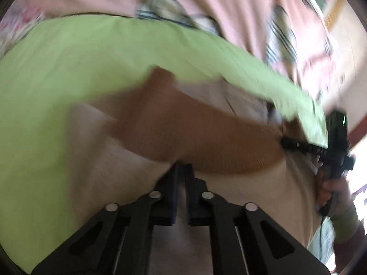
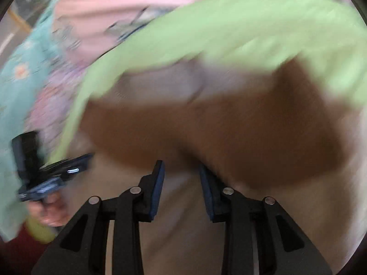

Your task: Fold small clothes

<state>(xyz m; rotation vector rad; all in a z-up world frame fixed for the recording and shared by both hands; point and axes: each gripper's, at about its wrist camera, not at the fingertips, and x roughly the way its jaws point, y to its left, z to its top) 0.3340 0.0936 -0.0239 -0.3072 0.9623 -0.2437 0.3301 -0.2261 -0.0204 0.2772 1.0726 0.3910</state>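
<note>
A small garment with a brown part (image 1: 195, 133) and a beige part (image 1: 247, 197) hangs blurred in front of a lime-green cloth (image 1: 91, 52). My left gripper (image 1: 182, 169) is shut on the garment's brown and beige edge. My right gripper (image 2: 181, 169) has its jaws apart, its tips at the lower edge of the brown part (image 2: 229, 133); in the left wrist view it (image 1: 289, 143) sits at the garment's right corner. The left gripper shows at the left of the right wrist view (image 2: 84, 160). Everything is motion-blurred.
A pink patterned sheet (image 1: 229, 6) lies behind the green cloth (image 2: 206, 34). Teal and lilac floral clothes (image 2: 20, 73) lie at the left of the right wrist view. A hand (image 1: 332, 192) holds the right gripper.
</note>
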